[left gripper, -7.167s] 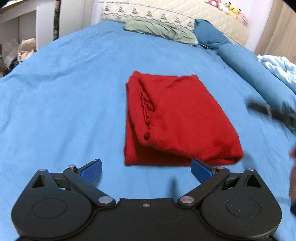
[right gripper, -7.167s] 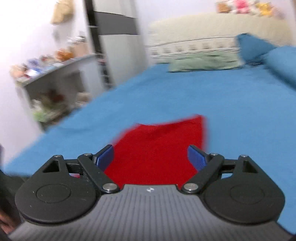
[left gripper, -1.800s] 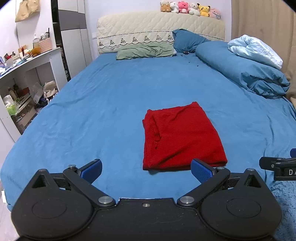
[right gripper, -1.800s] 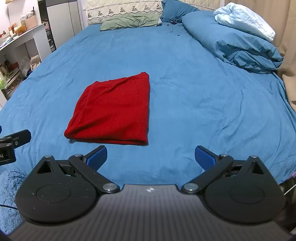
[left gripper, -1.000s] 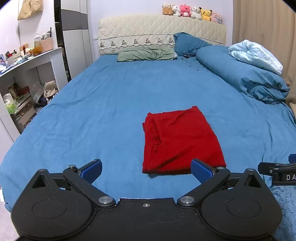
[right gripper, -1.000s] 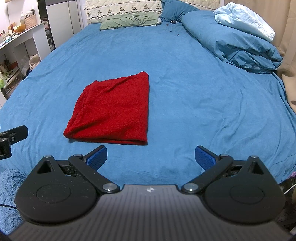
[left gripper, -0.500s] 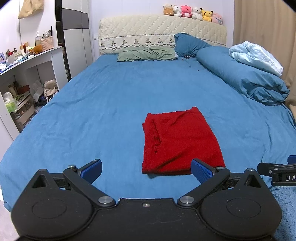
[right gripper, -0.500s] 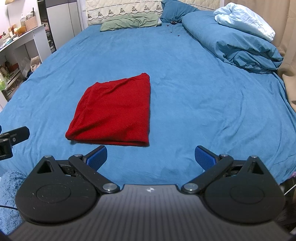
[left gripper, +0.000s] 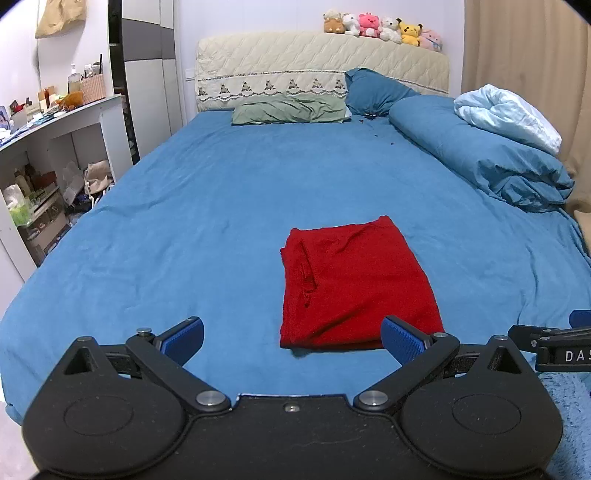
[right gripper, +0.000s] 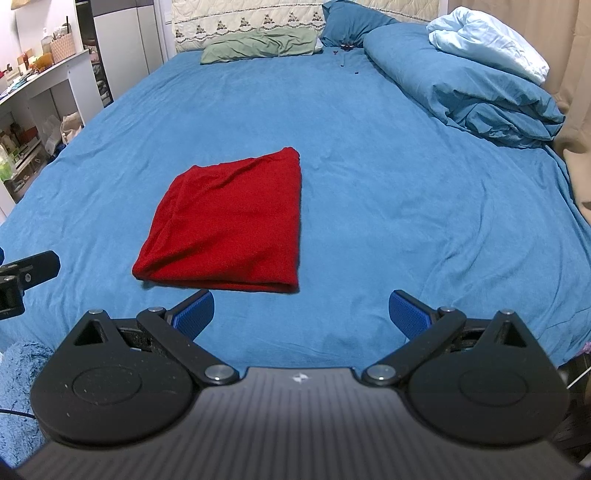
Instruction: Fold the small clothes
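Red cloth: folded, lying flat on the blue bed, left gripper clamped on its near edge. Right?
Not quite. The left gripper is open and clear of the red cloth; the left wrist view shows it. The cloth is folded, flat on the bed.

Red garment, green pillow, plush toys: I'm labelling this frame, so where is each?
Red garment (left gripper: pixel 354 280): left wrist view, middle of its top layer.
Green pillow (left gripper: pixel 288 109): left wrist view, its centre.
Plush toys (left gripper: pixel 384 27): left wrist view, white toy mid-row.

Both hand-held grippers have drawn back from the folded red cloth (left gripper: pixel 354 284), jaws wide.
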